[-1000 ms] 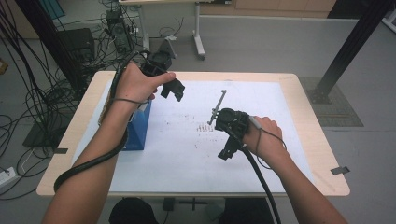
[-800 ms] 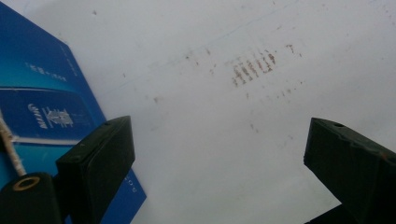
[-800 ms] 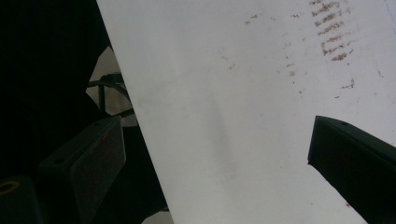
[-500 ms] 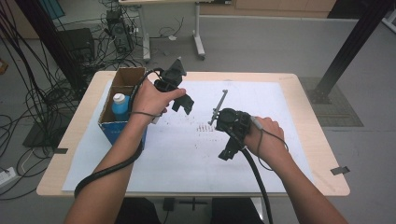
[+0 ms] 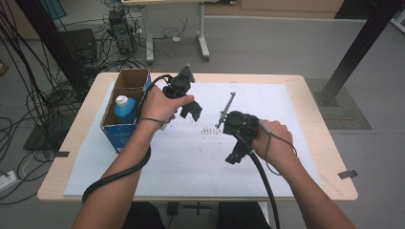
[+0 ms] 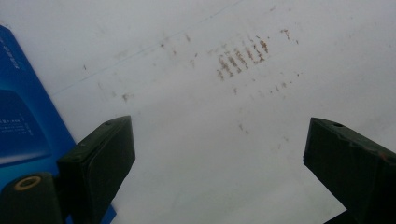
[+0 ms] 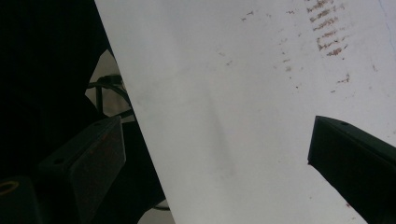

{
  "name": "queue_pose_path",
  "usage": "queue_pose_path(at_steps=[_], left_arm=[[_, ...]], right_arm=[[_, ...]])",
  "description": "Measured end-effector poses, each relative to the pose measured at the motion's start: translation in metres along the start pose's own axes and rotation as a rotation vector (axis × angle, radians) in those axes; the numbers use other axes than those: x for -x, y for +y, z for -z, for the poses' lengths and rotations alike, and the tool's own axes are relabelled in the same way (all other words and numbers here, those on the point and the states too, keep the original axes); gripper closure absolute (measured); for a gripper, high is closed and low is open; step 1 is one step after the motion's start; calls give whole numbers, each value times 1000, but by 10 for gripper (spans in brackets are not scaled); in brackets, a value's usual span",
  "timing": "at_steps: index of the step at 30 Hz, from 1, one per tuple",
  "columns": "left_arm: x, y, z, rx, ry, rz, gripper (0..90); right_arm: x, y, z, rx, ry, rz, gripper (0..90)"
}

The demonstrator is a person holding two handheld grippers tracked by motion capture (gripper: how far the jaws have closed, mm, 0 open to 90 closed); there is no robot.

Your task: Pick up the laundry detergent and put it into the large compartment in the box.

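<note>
- The box (image 5: 125,110), cardboard with blue sides, stood upright at the left of the surface (image 5: 305,88), mouth open to the ceiling, its long axis running away from the person.
- A blue bottle (image 5: 125,108) with a white cap stood upright inside it, at the near end.
- In the left gripper view, one blue side of the box (image 6: 21,121) rose just beside the left jaw.
- A white sheet (image 5: 191,157) covered most of the wooden surface, with a cluster of small brown marks (image 5: 208,130) near its middle.
- Those marks (image 6: 240,56) lay ahead of the left tongs, well apart from the jaws; they also showed at the top of the right gripper view (image 7: 327,28).
- A thin grey rod (image 5: 226,109) rose from the right tongs, slanting away towards the far edge.
- Around the surface: grey floor, cable tangles at left, another desk's legs behind, a black post at right.
- Left tongs (image 5: 191,110) hung above the sheet just right of the box, the hand (image 5: 160,105) wrapped over the top, jaws spread wide and holding nothing.
- Right tongs (image 5: 235,157) were low over the sheet, aimed back at the near edge, the hand (image 5: 272,140) gripping from the right; jaws wide apart, empty.
</note>
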State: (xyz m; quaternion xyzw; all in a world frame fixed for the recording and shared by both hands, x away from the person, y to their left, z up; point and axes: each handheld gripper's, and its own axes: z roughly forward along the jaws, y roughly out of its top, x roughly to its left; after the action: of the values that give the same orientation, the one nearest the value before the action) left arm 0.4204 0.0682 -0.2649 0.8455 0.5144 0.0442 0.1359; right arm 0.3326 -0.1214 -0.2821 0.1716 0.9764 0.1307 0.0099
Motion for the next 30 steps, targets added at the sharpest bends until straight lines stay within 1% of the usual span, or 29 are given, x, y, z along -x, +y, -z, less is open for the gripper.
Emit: queue_pose_path(at_steps=[17,21,30], left_arm=[[2,-2,-4,-2,-7,7,94],[2,-2,-4,-1,-7,3,94],[4,-3,-5,-4,-8,8,94]], right_arm=[[-1,-2,0,5,-4,1,38],[-2,-2,0,4,-4,0,37],[-6,-3,2,7,-5,-3,38]])
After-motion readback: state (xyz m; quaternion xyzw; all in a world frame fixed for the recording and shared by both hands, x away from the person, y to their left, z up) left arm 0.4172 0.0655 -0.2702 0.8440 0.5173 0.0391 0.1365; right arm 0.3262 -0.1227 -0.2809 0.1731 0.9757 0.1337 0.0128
